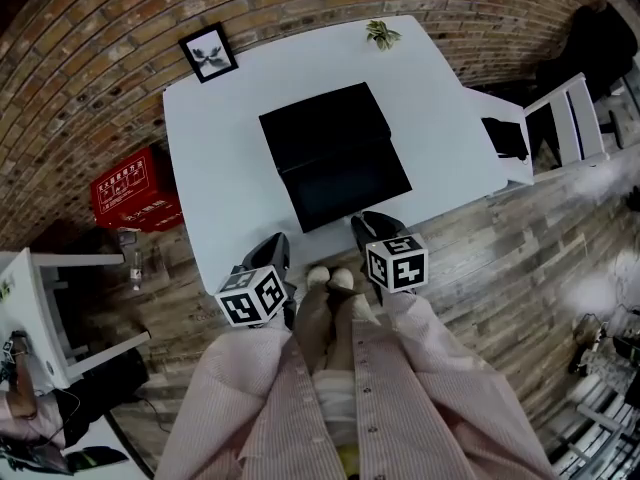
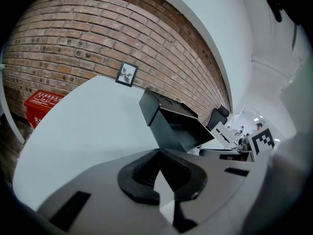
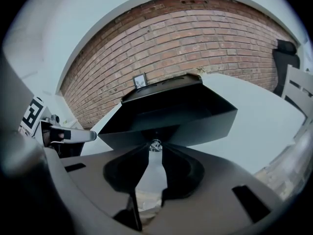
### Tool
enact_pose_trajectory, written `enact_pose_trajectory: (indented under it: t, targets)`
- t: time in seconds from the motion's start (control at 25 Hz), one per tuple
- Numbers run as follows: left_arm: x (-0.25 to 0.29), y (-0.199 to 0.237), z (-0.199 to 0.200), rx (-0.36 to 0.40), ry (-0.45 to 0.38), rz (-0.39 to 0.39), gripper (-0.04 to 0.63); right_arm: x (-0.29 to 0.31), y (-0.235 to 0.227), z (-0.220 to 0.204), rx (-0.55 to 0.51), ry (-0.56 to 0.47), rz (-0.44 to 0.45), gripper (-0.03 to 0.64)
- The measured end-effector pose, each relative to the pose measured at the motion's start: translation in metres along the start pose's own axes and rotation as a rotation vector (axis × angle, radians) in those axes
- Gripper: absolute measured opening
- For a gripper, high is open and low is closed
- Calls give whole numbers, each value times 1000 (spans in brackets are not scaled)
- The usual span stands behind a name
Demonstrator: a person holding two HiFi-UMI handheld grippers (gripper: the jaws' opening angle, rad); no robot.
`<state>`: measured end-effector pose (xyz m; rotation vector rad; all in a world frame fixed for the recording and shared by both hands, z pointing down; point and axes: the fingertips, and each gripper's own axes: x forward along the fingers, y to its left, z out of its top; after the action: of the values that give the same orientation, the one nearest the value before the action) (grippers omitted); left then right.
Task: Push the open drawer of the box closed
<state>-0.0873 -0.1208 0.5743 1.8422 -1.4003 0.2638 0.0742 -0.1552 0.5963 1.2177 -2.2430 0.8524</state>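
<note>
Head view looks down on the black box, which sits near the middle of the white table, its open drawer pulled out toward the near edge and stopping short of it. On the drawer's front face is 1 small shiny knob, seen clearly in the right gripper view. The right gripper is at the near edge, straight in front of the drawer. Its 2 jaws stand only a narrow slit apart, with the knob right at their tips at the far end of that slit, and no squeeze on the knob can be made out. The left gripper hangs over the near edge toward the near left corner, well left of the drawer and pointing along the table toward the box. Its jaw tips meet and it has hold of nothing, with only bare tabletop showing behind them. A picture frame stands at the far left corner and a small plant at the far edge toward the right corner. Beyond the table's left edge a red box sits on the wooden floor by the brick wall, and a white chair stands off the right edge.
</note>
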Motion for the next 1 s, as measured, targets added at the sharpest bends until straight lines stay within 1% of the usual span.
enact_pose_trajectory:
  t: [0.04, 0.48, 0.72, 1.0]
  targets:
    - [1, 1, 1, 1, 4, -3, -5, 0, 0, 0, 0, 3, -6, 81]
    - [10, -1, 6, 17, 36, -39, -5, -1, -1, 0, 41, 18, -28, 78]
    - [12, 0, 10, 8, 38, -39, -5, -3, 0, 4, 46, 1, -36, 77]
    - [13, -3, 16, 4, 28, -39, -5, -3, 2, 7, 51, 1, -20, 77]
